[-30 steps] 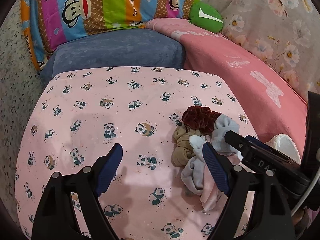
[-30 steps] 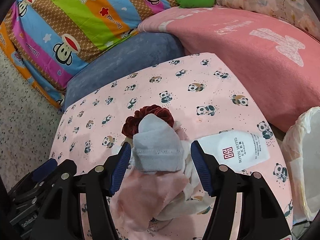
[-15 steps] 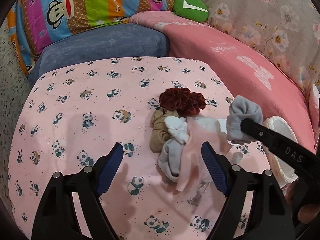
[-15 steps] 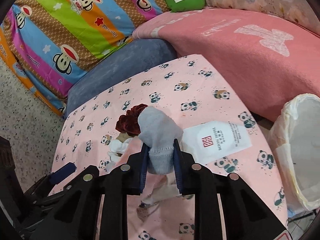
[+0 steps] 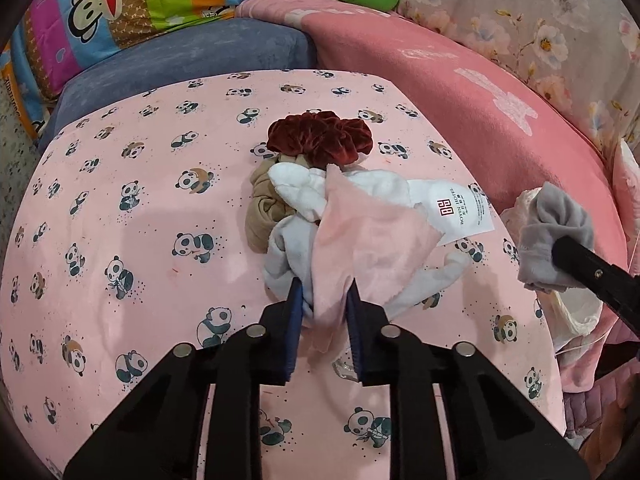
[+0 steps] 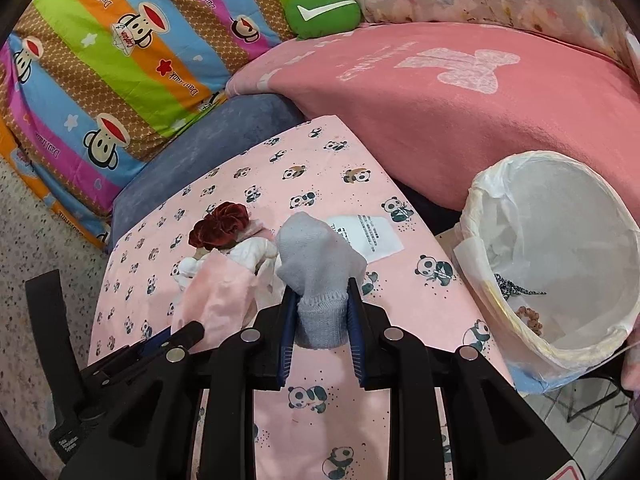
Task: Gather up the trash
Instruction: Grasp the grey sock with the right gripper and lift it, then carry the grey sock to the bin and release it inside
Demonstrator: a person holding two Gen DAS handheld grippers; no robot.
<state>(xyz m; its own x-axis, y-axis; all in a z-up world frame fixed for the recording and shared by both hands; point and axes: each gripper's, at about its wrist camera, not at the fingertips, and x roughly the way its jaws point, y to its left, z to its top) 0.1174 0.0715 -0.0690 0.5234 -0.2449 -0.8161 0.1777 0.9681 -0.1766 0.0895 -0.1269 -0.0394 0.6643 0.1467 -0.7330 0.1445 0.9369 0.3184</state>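
Observation:
On the pink panda-print tabletop lies a heap: a dark red scrunchie, a tan stocking, white cloth, a pink cloth and a white hotel packet. My left gripper is closing its jaws, and its pads pinch the near edge of the pink cloth. My right gripper is shut on a grey sock by its cuff, lifted clear of the heap. In the left wrist view, the grey sock hangs at the right by the bin.
A bin with a white liner stands off the table's right edge, with small bits at its bottom. Behind the table are a blue cushion, a pink blanket, a striped monkey pillow and a green plush.
The left gripper moved in over the heap and closed from wide open onto the pink cloth. The right gripper closed on the grey sock and carried it right, off the heap, toward the bin.

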